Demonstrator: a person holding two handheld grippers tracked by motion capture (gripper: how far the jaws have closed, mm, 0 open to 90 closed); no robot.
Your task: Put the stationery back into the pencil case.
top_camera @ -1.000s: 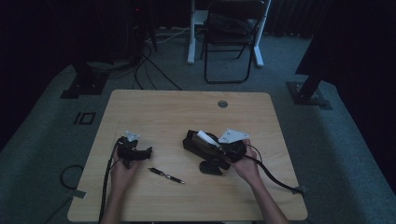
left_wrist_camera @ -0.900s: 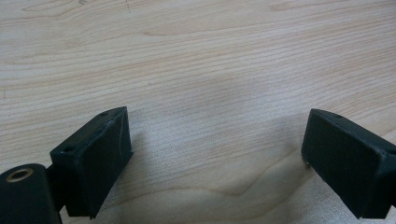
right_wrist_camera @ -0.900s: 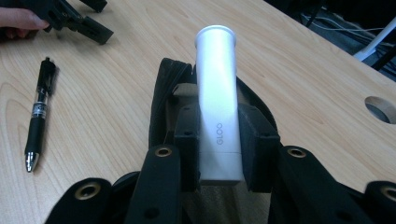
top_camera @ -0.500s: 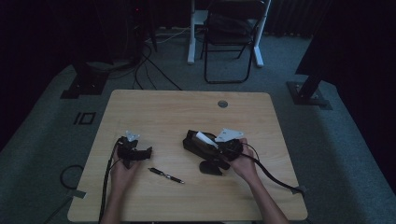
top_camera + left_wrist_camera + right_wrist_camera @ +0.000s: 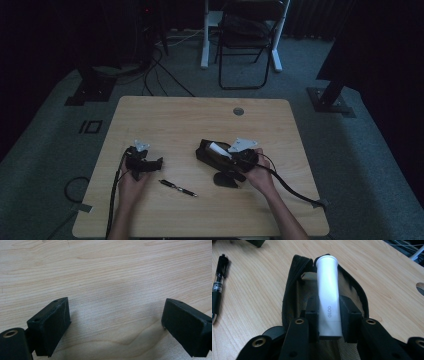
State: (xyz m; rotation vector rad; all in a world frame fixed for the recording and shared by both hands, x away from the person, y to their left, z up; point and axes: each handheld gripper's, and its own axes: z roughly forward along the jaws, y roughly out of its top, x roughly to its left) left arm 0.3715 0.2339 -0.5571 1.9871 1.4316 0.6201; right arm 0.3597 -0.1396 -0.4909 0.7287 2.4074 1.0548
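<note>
Right gripper view: white glue stick (image 5: pixel 328 292) clamped by right gripper (image 5: pixel 329 312) over open black pouch (image 5: pixel 292 290), probably pencil case; left gripper (image 5: pixel 115 322) jaws spread wide, nothing held.

Your left hand-held gripper (image 5: pixel 141 162) rests on the tabletop (image 5: pixel 180 120) at lower left of the frame, its jaws pointing toward the right. Your right hand-held gripper (image 5: pixel 239 159) sits right of centre, its jaws over an open black pouch (image 5: pixel 212 155), with a white tube (image 5: pixel 217 150) between them; the dim light makes it hard to tell whether the tube touches the pouch. A small dark oval thing (image 5: pixel 226 180) lies just below the pouch. A black pen (image 5: pixel 178 188) lies between your hands, lower centre. A folding chair (image 5: pixel 245 40) stands beyond the tabletop, at top centre.
</note>
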